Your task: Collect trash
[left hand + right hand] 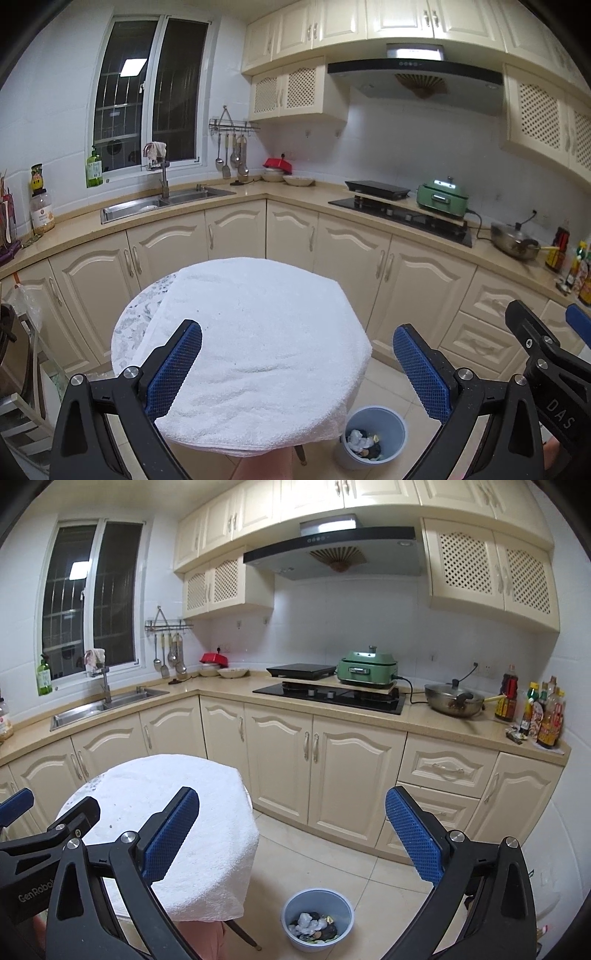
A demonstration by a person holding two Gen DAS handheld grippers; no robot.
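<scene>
A blue trash bin [375,435] stands on the tiled floor beside a small round table; it also shows in the right wrist view [317,917]. Crumpled white and dark trash [314,928] lies inside it. A white towel [255,339] covers the table top [173,819] and no trash shows on it. My left gripper [297,354] is open and empty, held above the towel. My right gripper [291,830] is open and empty, above the floor to the right of the table. The right gripper's fingers [532,332] show at the edge of the left wrist view.
Cream kitchen cabinets [314,768] run along the back and left. The counter holds a sink [107,701], a black hob [332,696], a green cooker [367,672], a wok [454,699] and sauce bottles [543,716]. Tiled floor [332,853] lies between table and cabinets.
</scene>
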